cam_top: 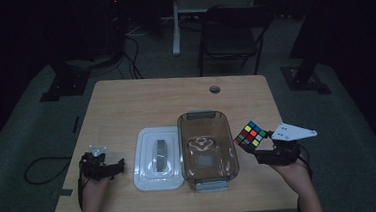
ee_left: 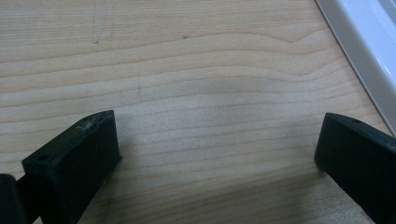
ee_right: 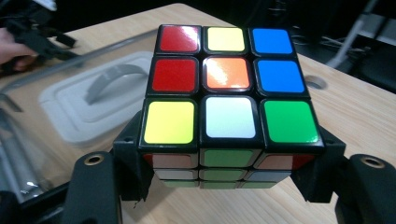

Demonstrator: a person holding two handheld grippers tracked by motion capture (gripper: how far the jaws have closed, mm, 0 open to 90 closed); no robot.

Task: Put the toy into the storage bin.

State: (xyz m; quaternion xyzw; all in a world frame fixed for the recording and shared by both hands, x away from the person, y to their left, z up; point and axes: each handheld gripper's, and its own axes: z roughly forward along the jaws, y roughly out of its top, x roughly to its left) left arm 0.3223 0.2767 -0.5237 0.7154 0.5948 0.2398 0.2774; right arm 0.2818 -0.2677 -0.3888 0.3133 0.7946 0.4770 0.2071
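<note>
Right gripper [ee_right: 224, 179] clamps the puzzle cube [ee_right: 229, 93] from both sides, held above the table [cam_top: 140, 97] just beside the clear container [cam_top: 208, 149].

Only the cube's lower layer sits between the jaws, so a tilt or a bump on the container's rim could twist a layer or let it slip. Beyond the container lies its white lid [cam_top: 157, 158]; farther left, the left gripper [ee_left: 210, 154] rests with jaws apart, empty, over bare wood.
</note>
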